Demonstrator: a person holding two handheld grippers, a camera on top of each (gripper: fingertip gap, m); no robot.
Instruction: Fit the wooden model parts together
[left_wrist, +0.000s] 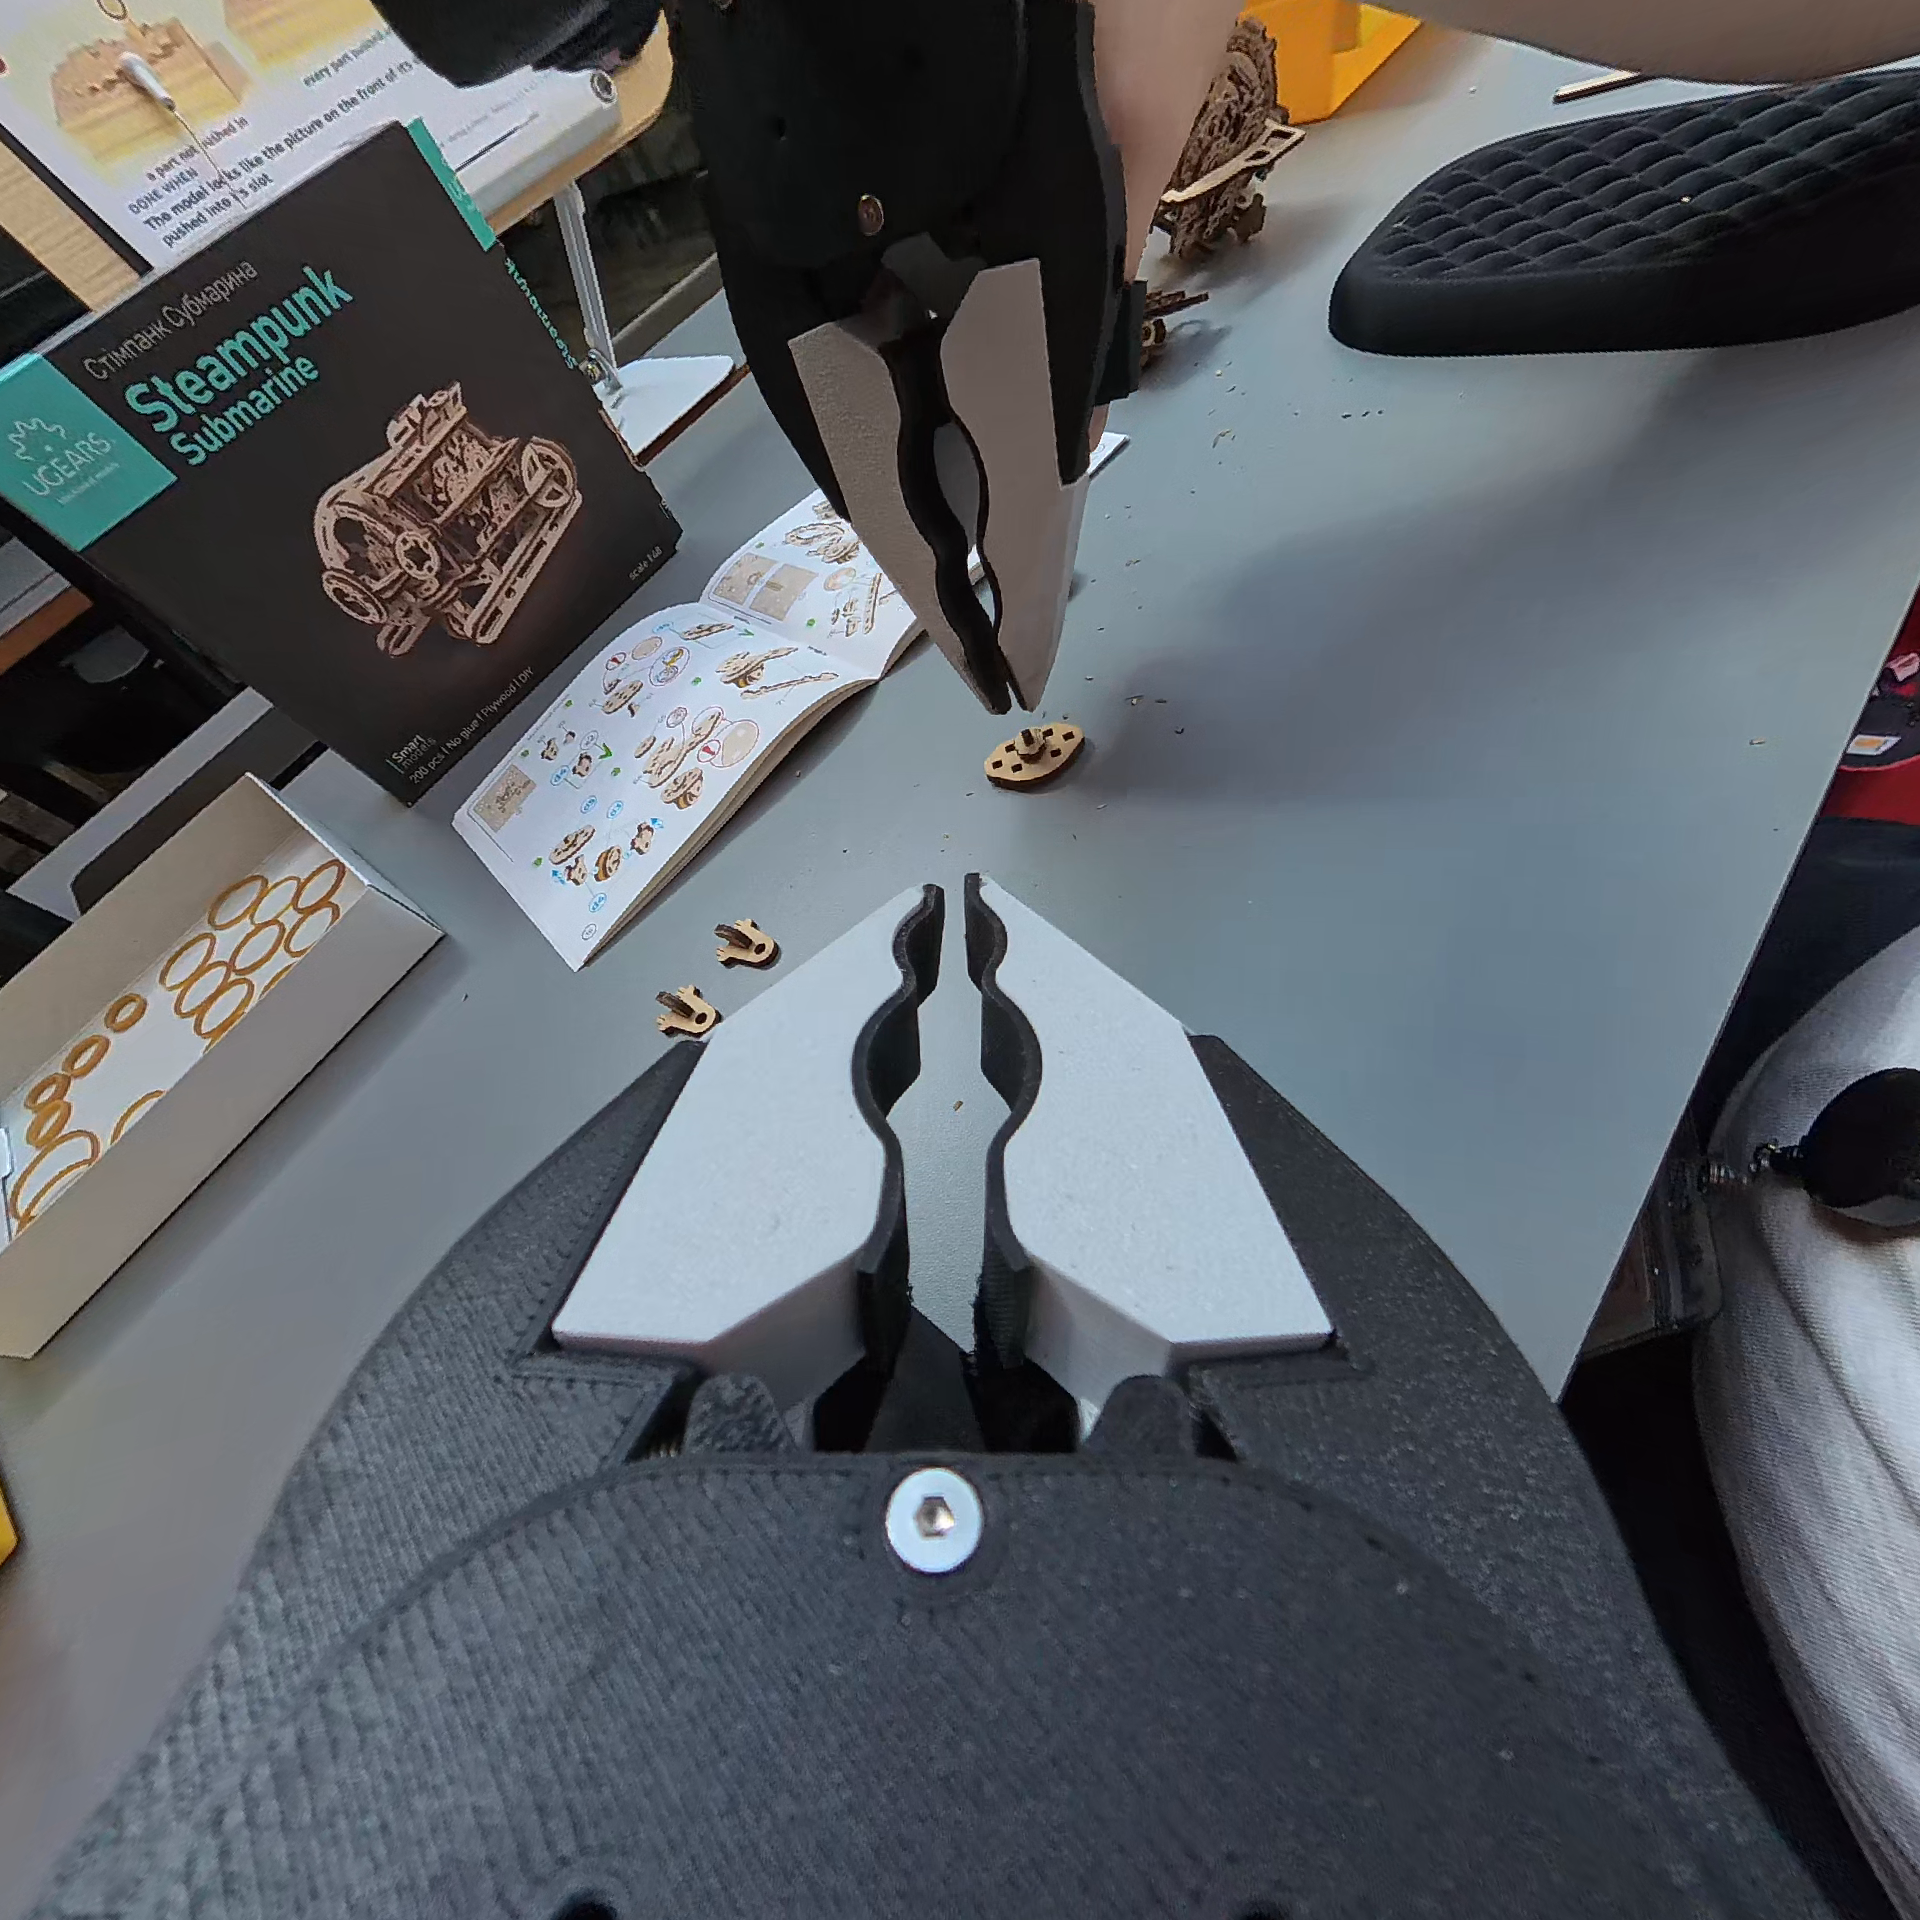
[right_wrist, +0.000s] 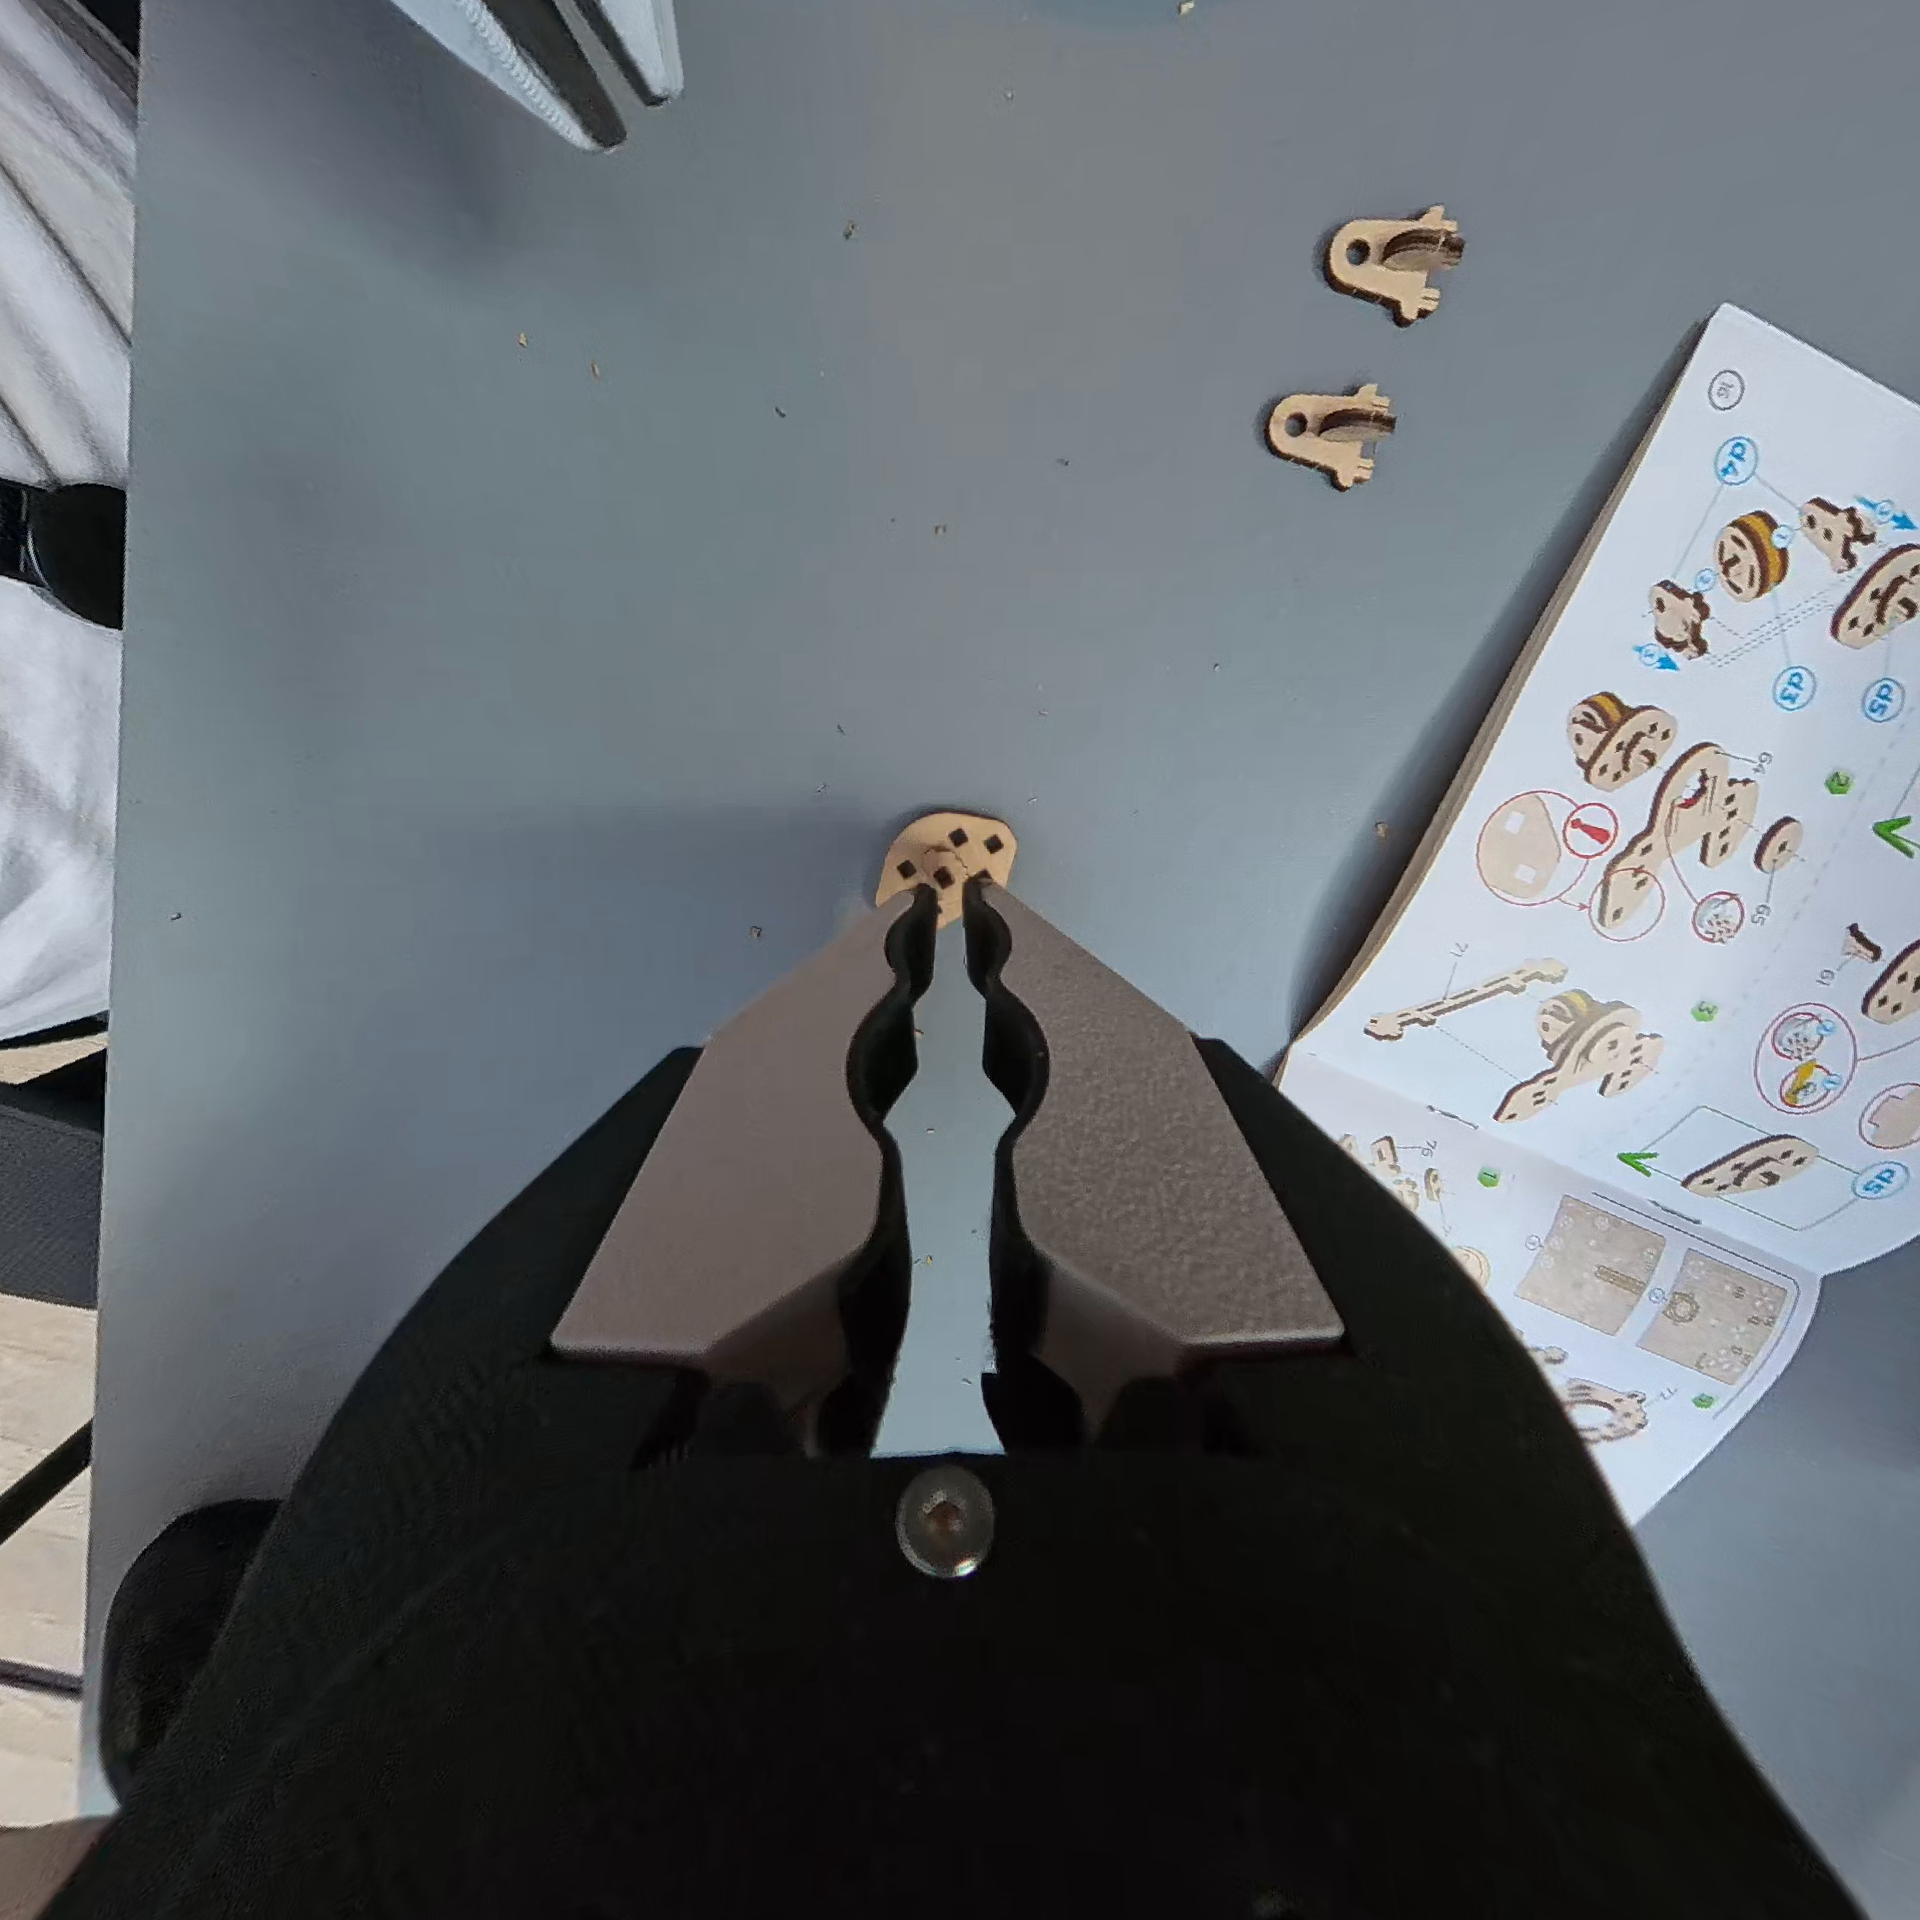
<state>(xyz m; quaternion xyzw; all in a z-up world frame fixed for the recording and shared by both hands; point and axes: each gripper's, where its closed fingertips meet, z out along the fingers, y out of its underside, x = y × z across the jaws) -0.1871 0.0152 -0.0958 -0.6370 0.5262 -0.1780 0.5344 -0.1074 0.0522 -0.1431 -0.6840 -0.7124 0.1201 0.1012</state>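
A small oval wooden plate (left_wrist: 1034, 755) with square holes and a short peg lies flat on the grey table (left_wrist: 1351, 831). My right gripper (left_wrist: 1006, 704) points down at it, jaws shut and empty, tips just above its near edge. In the right wrist view the plate (right_wrist: 951, 847) sits right beyond the gripper (right_wrist: 949, 899). Two small wooden bracket pieces (left_wrist: 746, 943) (left_wrist: 686, 1010) lie apart from it; they also show in the right wrist view (right_wrist: 1392, 265) (right_wrist: 1332, 436). My left gripper (left_wrist: 951, 891) hovers low, shut and empty, short of the plate.
An open instruction booklet (left_wrist: 686, 748) (right_wrist: 1683, 883) lies left of the plate. A dark model box (left_wrist: 343, 468) stands behind it. A white tray of wooden rings (left_wrist: 177, 1029) sits at left. A part-built wooden model (left_wrist: 1226, 156) and a black padded cushion (left_wrist: 1662, 218) are at the back.
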